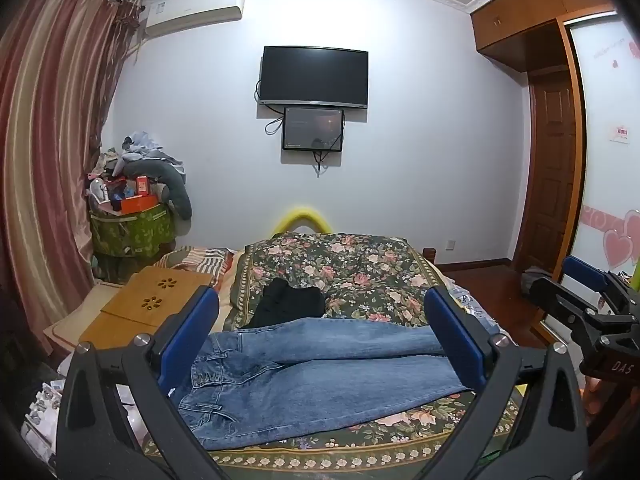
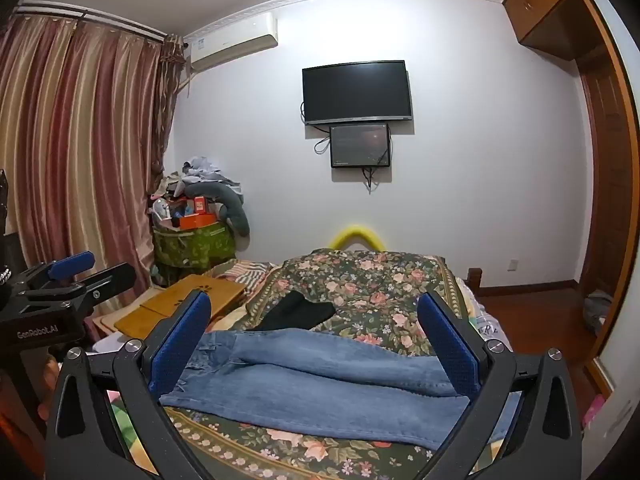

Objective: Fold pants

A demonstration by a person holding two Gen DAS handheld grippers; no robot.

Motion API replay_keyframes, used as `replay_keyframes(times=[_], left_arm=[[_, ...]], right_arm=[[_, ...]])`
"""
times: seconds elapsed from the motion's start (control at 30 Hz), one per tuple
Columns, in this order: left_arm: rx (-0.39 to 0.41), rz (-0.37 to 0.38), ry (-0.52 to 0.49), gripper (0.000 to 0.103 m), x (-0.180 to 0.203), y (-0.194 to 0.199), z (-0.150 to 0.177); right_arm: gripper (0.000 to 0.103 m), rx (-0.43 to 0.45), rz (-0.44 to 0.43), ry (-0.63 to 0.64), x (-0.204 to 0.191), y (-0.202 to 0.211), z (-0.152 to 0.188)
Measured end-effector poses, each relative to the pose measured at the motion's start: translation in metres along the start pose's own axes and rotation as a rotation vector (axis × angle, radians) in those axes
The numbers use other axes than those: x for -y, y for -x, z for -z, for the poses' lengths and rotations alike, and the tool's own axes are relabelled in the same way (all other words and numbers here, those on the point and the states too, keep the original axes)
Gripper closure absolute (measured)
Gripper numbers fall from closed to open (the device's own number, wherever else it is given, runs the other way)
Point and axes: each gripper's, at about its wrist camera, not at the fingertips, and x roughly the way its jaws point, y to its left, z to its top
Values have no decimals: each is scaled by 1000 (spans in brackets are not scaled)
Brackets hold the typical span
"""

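Observation:
Blue jeans (image 1: 312, 384) lie flat across the floral bedspread (image 1: 352, 268), waistband to the left and legs running right. They also show in the right wrist view (image 2: 320, 384). My left gripper (image 1: 320, 340) is open and empty, held above the near side of the jeans, not touching them. My right gripper (image 2: 316, 340) is open and empty, also above the jeans. In the left wrist view the right gripper (image 1: 588, 300) is at the right edge. In the right wrist view the left gripper (image 2: 72, 276) is at the left edge.
A black garment (image 1: 290, 302) lies on the bedspread just beyond the jeans. A wooden lap tray (image 1: 152, 304) sits on the bed's left side. A green bin (image 1: 132, 232) piled with clutter stands by the curtain. A wardrobe and door (image 1: 552, 184) are on the right.

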Motion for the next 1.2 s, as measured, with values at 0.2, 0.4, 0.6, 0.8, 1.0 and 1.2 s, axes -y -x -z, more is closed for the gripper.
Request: replay_keyframes(times=[0.2,0.4,0.6,0.8,1.0,1.2], left_arm=[[-4,0,8,0,-3,-1,2],[-1,-2,3,0,-6,-3,2],[1,-13,-2,0,-2,-4,4],[4,-22,-4,0,-1,-4,5],[2,-22,-5,0,0,-5,5],[4,-23,-6,0,0,-4,3]], right_arm=[[0,-1,5,6,1,0,0],[0,-3,9,5,3,1,-3],[0,-4,17,3,-3,-1,-3],[0,-2,14,0,-2,0,-3],[0,-3,12,3,-3,-1,-4],[0,-1,13,3,-3,-1,-4]])
